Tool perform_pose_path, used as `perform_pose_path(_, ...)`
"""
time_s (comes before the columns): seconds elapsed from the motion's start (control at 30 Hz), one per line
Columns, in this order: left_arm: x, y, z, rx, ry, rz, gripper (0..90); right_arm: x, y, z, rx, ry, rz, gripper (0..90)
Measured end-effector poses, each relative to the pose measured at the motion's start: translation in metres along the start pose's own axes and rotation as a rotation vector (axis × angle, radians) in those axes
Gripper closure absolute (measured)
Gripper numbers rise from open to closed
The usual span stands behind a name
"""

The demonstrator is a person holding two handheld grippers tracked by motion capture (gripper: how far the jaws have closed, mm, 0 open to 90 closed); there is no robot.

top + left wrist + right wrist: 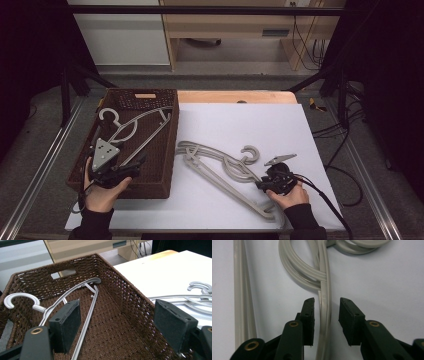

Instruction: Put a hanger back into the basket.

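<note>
A silver hanger (142, 122) (87, 315) lies inside the brown wicker basket (171, 145) (120, 287) at the left. My left gripper (112, 150) (117, 315) hovers over the basket's near end, open, with nothing between its pads. Several pale grey plastic hangers (215, 165) (200, 297) lie stacked on the white board. My right gripper (265, 184) (327, 307) is low over them near the front right. Its jaws straddle one thin hanger arm (325, 292), with a small gap on each side, so the pads do not press on it.
The white board (260, 125) covers most of a wooden table (235, 96). The basket's tall woven walls stand along the board's left edge. A black cable (325, 200) trails from the right gripper toward the front right. Metal frame rails run along both sides.
</note>
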State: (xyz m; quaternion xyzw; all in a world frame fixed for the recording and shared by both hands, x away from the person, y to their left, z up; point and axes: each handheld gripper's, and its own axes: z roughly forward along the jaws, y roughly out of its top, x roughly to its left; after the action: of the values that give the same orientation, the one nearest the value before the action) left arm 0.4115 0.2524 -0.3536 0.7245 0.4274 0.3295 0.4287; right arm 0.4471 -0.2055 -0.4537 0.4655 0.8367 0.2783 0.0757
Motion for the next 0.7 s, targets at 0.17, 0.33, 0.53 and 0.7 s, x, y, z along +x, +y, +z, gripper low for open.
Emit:
perform_pose_path(0.17,-0.0007,-0.0002,0.0012,0.005,-0.001,0.002,22.2,0.0002,0.0003,0.0014,0.006,0.016,0.008,74.4)
perform_pose_path(0.33,-0.0010,-0.0003,0.0016,0.007,-0.001,0.005,22.2,-0.0010,0.0008,0.0027,0.022,0.017,0.002,78.6)
perform_pose_path(0.53,-0.0011,-0.0002,0.0014,0.005,-0.001,0.004,22.3,-0.0006,0.0012,0.0042,0.029,0.023,0.006,79.9)
perform_pose_path(0.7,-0.0014,-0.0005,0.0024,0.008,0.001,0.007,22.3,-0.0011,0.0016,0.0039,0.031,0.024,0.028,81.2)
